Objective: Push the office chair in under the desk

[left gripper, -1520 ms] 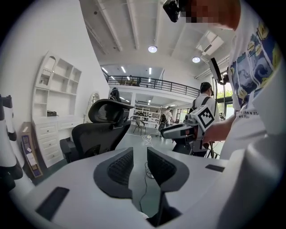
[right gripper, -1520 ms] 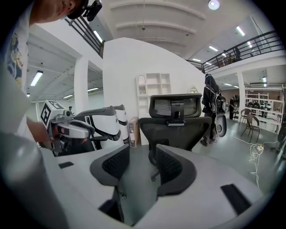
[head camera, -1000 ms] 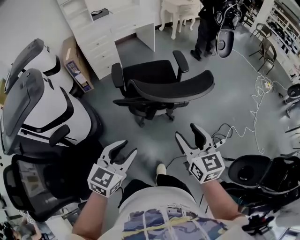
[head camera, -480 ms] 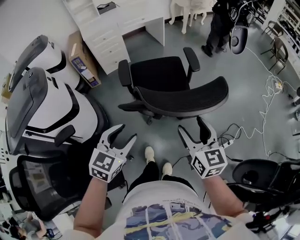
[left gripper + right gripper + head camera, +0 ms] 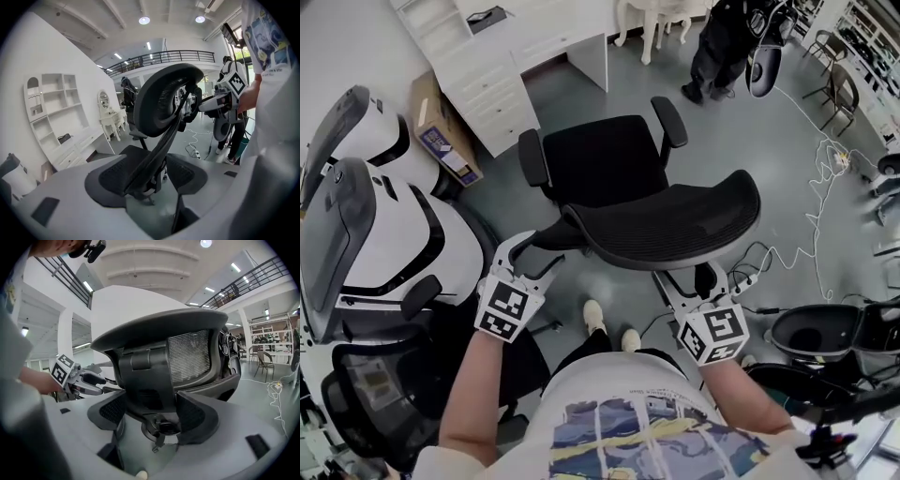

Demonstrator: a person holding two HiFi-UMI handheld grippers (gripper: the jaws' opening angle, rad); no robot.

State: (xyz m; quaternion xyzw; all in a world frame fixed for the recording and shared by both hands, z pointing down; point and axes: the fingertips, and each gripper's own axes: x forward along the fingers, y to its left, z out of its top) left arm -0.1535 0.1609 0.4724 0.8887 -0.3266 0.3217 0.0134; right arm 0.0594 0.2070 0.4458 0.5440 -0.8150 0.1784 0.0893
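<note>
1. Roughly mid-frame in the head view, the office chair stands on the grey floor. Its seat faces the top of the frame and its mesh backrest is on the side nearest the person.
2. The white desk is at the upper left of centre, well apart from the chair, so the chair is not under it.
3. The left gripper sits at the backrest's left end, lower left of centre. Its jaws have just been opening and stand wide apart. In the left gripper view the backrest's slanting black strut rises between the pads, which do not press on it.
4. The right gripper is just below the backrest, right of centre. Its jaws have also just been opening and are spread wide. In the right gripper view the backrest's central bracket stands between them, unclamped.
5. A cardboard box with a blue label on its side stands on the floor at the upper left, just beside the white drawer unit. What is in the box cannot be seen, and the drawers are shut.
6. Open white shelves fill the left of the left gripper view, and what they hold is too small to tell. Below them a dark flat thing lies on the desk top.
7. White-and-black chairs crowd the left edge of the head view. A person stands at the top right, and a white cable trails across the floor at the right.
</note>
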